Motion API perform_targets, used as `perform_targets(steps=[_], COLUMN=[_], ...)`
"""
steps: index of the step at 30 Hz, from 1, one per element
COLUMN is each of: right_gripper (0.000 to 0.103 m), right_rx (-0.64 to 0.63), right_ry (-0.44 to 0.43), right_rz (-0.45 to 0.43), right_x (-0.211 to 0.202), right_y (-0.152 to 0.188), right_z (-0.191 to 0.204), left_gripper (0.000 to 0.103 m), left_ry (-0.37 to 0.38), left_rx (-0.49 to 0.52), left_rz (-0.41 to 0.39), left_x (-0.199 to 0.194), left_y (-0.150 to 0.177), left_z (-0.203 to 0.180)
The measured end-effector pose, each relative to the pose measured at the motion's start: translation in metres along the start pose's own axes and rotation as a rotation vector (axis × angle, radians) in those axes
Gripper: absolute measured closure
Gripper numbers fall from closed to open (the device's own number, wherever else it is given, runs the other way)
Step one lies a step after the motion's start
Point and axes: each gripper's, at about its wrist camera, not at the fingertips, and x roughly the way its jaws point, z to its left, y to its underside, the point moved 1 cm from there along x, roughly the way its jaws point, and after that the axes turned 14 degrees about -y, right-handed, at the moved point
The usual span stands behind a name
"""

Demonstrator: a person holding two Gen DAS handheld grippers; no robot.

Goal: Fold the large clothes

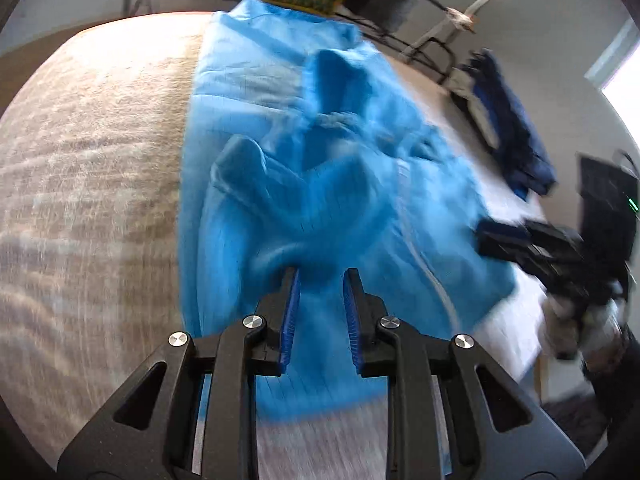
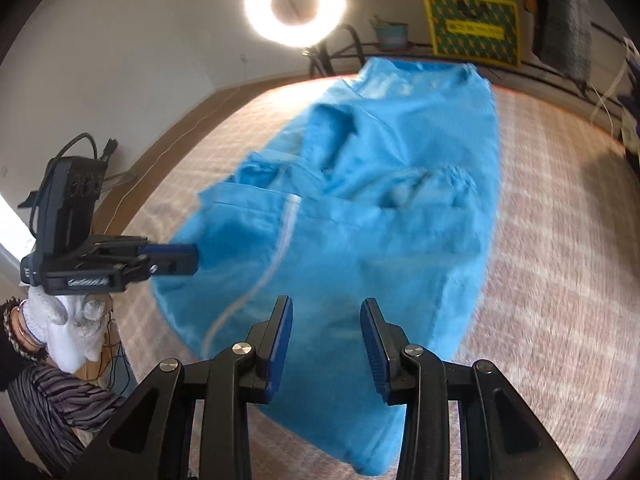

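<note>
- Left gripper (image 1: pixel 320 276): jaws narrow, pinched on a gathered ridge of the bright blue, thin zip-front garment (image 1: pixel 300 120), with creases fanning out from the tips.
- Right gripper (image 2: pixel 326 308): jaws about half apart over the near hem of the same garment; cannot tell whether the pads press on the cloth.
- Garment spread lengthwise down the middle of the worktop under a beige checked cover (image 1: pixel 80 200), rumpled at the centre, white zip (image 2: pixel 280 240) curving along one side.
- Step in hand, by the look of it: taking hold of the near end for a first fold, both grippers at the same end, well apart.
- Next move likely calls for a sure grip on the right side, then an even lift and carry toward the far end, corners kept level.
- White-gloved hand (image 2: pixel 68 328) under the left gripper.
- Pile of dark blue clothes (image 1: pixel 508 128) at the worktop's far edge.
- Yellow-bordered green patterned panel (image 2: pixel 474 28) beside the ring light (image 2: pixel 295 0): band of writing too blurred to read; likewise pale lettering on the left gripper's body.
</note>
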Motion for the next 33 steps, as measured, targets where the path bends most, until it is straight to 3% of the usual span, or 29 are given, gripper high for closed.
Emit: perform_targets(steps=[3,4,8,12,15,17,19,21,22,26,29,30,31,33], right_gripper=[0.065,0.065,0.065,0.065,0.065,0.065,0.065,0.065,0.065,0.067,0.067,0.066,0.059,0.044], right_rx=[0.007,0.002,-0.005,-0.006,-0.011,-0.004,0.013,0.014,0.008,-0.019,0.005,0.023,0.043,0.092], right_ry=[0.017,0.025,0.018,0.008,0.003,0.009,0.011,0.027,0.037,0.091,0.063,0.053,0.027,-0.041], right_rz=[0.004,0.004,-0.011,-0.025,-0.037,-0.045,-0.039,-0.029,-0.023,-0.016,-0.051,-0.060,-0.065,-0.069], right_x=[0.003,0.004,-0.001,-0.008,-0.014,-0.016,-0.013,-0.008,-0.006,-0.008,-0.024,-0.030,-0.035,-0.041], right_y=[0.000,-0.001,0.001,0.005,0.008,0.007,0.007,0.006,0.005,0.006,0.009,0.011,0.012,0.017], right_z=[-0.005,-0.005,-0.005,-0.006,-0.006,-0.009,-0.012,-0.013,-0.013,-0.012,-0.016,-0.019,-0.023,-0.031], left_gripper=[0.083,0.083,0.083,0.082,0.082,0.082,0.082,0.082,0.089,0.092,0.079,0.067,0.049,0.043], left_ry=[-0.161,-0.161,-0.135,-0.041,0.046,0.061,-0.044,-0.173,-0.220,-0.270,-0.189,-0.146,-0.109,-0.028], left_rx=[-0.045,-0.086,-0.148,-0.147,-0.082,0.004,0.055,0.021,-0.023,-0.119,-0.164,-0.175,-0.185,-0.208], left_rz=[-0.031,-0.041,-0.091,-0.102,-0.108,-0.113,-0.107,-0.062,-0.033,-0.098,-0.126,-0.117,-0.103,-0.035], left_x=[0.015,0.014,-0.004,-0.017,-0.026,-0.025,-0.009,0.012,0.024,0.008,-0.016,-0.020,-0.022,-0.017], left_y=[-0.019,-0.025,-0.032,-0.031,-0.026,-0.022,-0.023,-0.027,-0.028,-0.036,-0.032,-0.029,-0.026,-0.019], left_z=[0.016,0.026,0.048,0.049,0.032,0.008,-0.003,0.006,0.019,0.045,0.056,0.058,0.060,0.063])
